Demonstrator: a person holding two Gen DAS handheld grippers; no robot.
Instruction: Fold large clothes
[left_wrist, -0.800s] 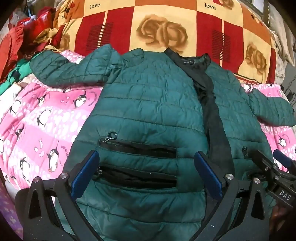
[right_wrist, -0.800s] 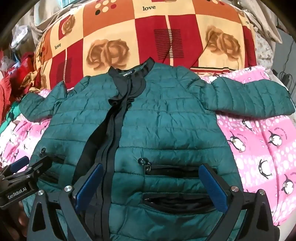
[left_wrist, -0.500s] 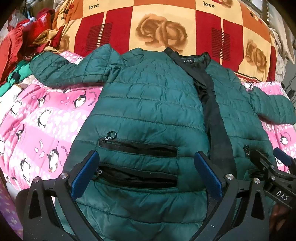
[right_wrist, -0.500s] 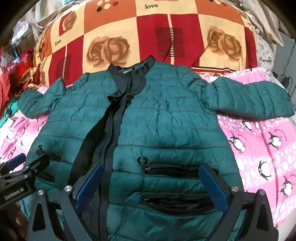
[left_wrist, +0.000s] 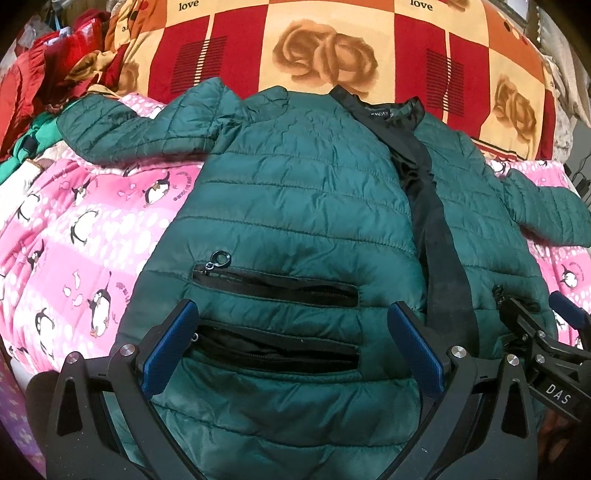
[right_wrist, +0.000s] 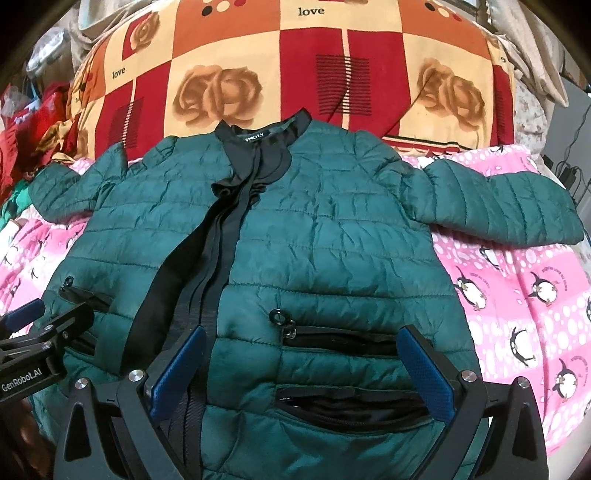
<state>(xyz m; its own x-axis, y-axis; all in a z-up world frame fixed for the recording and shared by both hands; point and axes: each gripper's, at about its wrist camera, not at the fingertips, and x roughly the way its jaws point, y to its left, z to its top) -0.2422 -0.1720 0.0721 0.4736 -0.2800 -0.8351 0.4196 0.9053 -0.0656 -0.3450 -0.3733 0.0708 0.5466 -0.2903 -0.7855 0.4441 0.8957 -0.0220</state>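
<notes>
Jacket (left_wrist: 295, 206): dark green quilted puffer, black collar and black front placket. Lies front-up, spread flat on pink penguin blanket (left_wrist: 85, 236), collar toward checked rose quilt (left_wrist: 332, 48). Both sleeves extended sideways. Front closed, placket slightly rumpled near collar. Two horizontal zip pockets per side, zippers gaping open.

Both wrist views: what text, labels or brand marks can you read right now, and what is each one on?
"love": on the red and orange rose blanket, printed on several squares.
"GenRobot.AI": on the left claw, seen from the right wrist.
"DAS": on the right claw, seen from the left wrist.
Collar label of the green jacket: white letters, too blurred to read surely.
Lettering around the penguins on the pink blanket: too small.
</notes>
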